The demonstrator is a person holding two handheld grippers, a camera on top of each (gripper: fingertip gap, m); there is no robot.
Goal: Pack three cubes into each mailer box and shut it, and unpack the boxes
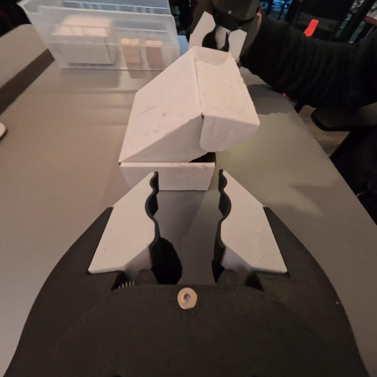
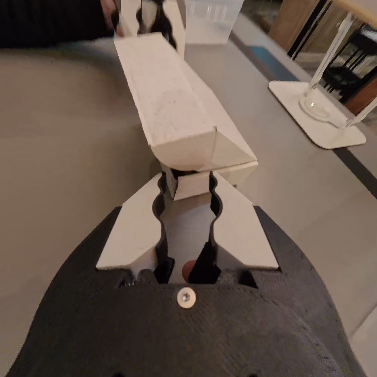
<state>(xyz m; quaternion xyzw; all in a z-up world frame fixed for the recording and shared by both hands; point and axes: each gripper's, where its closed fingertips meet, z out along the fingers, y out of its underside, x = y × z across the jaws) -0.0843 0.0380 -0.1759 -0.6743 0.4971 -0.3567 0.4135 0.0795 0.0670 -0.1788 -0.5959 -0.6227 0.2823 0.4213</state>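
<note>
A white mailer box (image 1: 167, 178) lies on the grey table (image 1: 61, 142) with its lid (image 1: 173, 114) half raised and tilted. What is inside is hidden. My left gripper (image 1: 188, 177) is open and empty, its fingertips just short of the box's near end wall. In the right wrist view the same box (image 2: 169, 98) shows from its other end. My right gripper (image 2: 187, 179) is open, with the box's near corner (image 2: 191, 186) seen between its fingertips; the pads do not press on it. Each gripper shows at the far end of the box in the other's view, the right one (image 1: 217, 38) and the left one (image 2: 155, 22).
A clear plastic bin (image 1: 106, 40) holding wooden cubes stands at the back left. A person's black sleeve (image 1: 306, 61) reaches over the table's right edge. A white flat stand base (image 2: 316, 114) with a clear post sits to the right. A clear container (image 2: 208, 22) stands behind the box.
</note>
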